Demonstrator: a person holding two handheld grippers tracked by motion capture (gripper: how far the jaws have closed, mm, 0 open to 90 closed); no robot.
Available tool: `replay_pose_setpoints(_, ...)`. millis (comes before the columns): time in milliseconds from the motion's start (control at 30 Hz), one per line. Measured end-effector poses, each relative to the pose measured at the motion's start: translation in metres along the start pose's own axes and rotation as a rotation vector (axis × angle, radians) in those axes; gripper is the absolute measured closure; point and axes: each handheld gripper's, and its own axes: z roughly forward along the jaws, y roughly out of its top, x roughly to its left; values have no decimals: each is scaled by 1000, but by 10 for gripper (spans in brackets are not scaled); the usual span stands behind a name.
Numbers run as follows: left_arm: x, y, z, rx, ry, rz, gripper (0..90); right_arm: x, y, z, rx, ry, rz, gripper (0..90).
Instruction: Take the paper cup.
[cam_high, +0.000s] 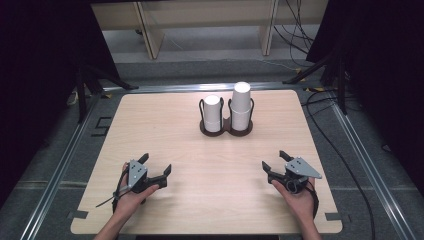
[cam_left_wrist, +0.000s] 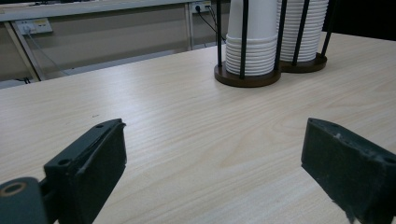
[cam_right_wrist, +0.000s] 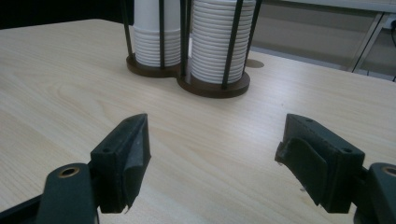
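With both the left gripper and the right gripper being held wide open and empty, the reach is only being prepared, since the cup stacks in their holder are standing well ahead of the fingers, so a forward approach is being called for.

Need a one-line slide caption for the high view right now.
Both hands rest open left gripper and right gripper on the table, facing two white cup stacks in a dark holder.
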Motion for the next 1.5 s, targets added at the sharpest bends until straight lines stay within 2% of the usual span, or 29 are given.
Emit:
replay_pose_setpoints(67,0,0,0,1,-8,20,57,2,0,0,9,-5,52,246)
replay_pose_setpoints(200,1,2,6,3,-21,6,49,2,4,0,20,30,43,252)
replay_pose_setpoints(233,2,2,10,-14,-31,4,47,0,6,1,2,29,19,252)
replay_pose_setpoints(267,2,3,12,-4,-31,12,45,3,8,1,8,27,65,252)
replay_pose_setpoints(300,2,3,12,-4,-31,12,45,3,8,1,8,27,65,252)
replay_pose_setpoints(333,3,6,16,-16,-36,28,45,3,13,4,-12,42,37,252)
replay_pose_setpoints(367,3,6,16,-16,-36,28,45,3,13,4,-12,42,37,252)
replay_pose_setpoints(400,3,10,18,-11,-42,31,45,8,18,7,-12,74,53,252)
replay_pose_setpoints(467,3,17,25,-26,-73,44,48,11,22,9,-21,76,36,254)
replay_pose_setpoints(500,3,17,25,-26,-73,44,52,11,22,9,-21,76,36,254)
replay_pose_setpoints(533,1,21,32,-29,-91,57,52,16,27,12,-33,75,32,256)
replay_pose_setpoints(567,1,21,32,-29,-91,57,55,19,30,14,-18,94,56,257)
replay_pose_setpoints(633,-2,24,40,-22,-115,73,55,21,33,15,-14,75,42,259)
replay_pose_setpoints(667,-6,26,47,-26,-131,92,54,23,38,19,-21,77,13,263)
replay_pose_setpoints(700,-6,26,47,-26,-131,92,55,25,41,20,-16,76,23,265)
replay_pose_setpoints(733,-8,29,52,-7,-143,93,55,24,44,23,-37,71,-6,266)
replay_pose_setpoints(767,-10,30,55,-14,-147,87,55,27,46,24,-10,70,23,267)
replay_pose_setpoints(800,-11,32,57,-19,-150,87,55,27,49,28,-32,76,0,267)
replay_pose_setpoints(833,-11,33,60,-28,-154,89,55,29,52,30,-12,87,26,267)
replay_pose_setpoints(867,-11,33,60,-28,-154,89,55,29,52,30,-12,87,26,267)
replay_pose_setpoints(967,-11,39,68,-25,-152,106,56,31,62,43,-28,101,10,271)
replay_pose_setpoints(1033,-10,40,70,-18,-152,110,61,33,68,48,-21,102,21,276)
replay_pose_setpoints(1067,-8,44,76,-22,-158,120,68,32,71,52,-45,112,-13,279)
replay_pose_setpoints(1100,-8,45,80,-21,-161,130,72,35,74,54,-27,115,8,282)
replay_pose_setpoints(1200,-8,48,88,-26,-163,137,77,36,78,60,-47,111,-16,286)
replay_pose_setpoints(1233,-8,50,90,-23,-165,139,81,38,83,65,-30,120,-16,289)
replay_pose_setpoints(1267,-9,53,98,-34,-177,160,86,39,85,67,-32,121,-12,291)
replay_pose_setpoints(1300,-12,54,101,-20,-181,144,89,39,87,70,-45,121,-30,292)
replay_pose_setpoints(1500,-18,60,122,-4,-206,151,111,42,99,83,-40,146,-22,298)
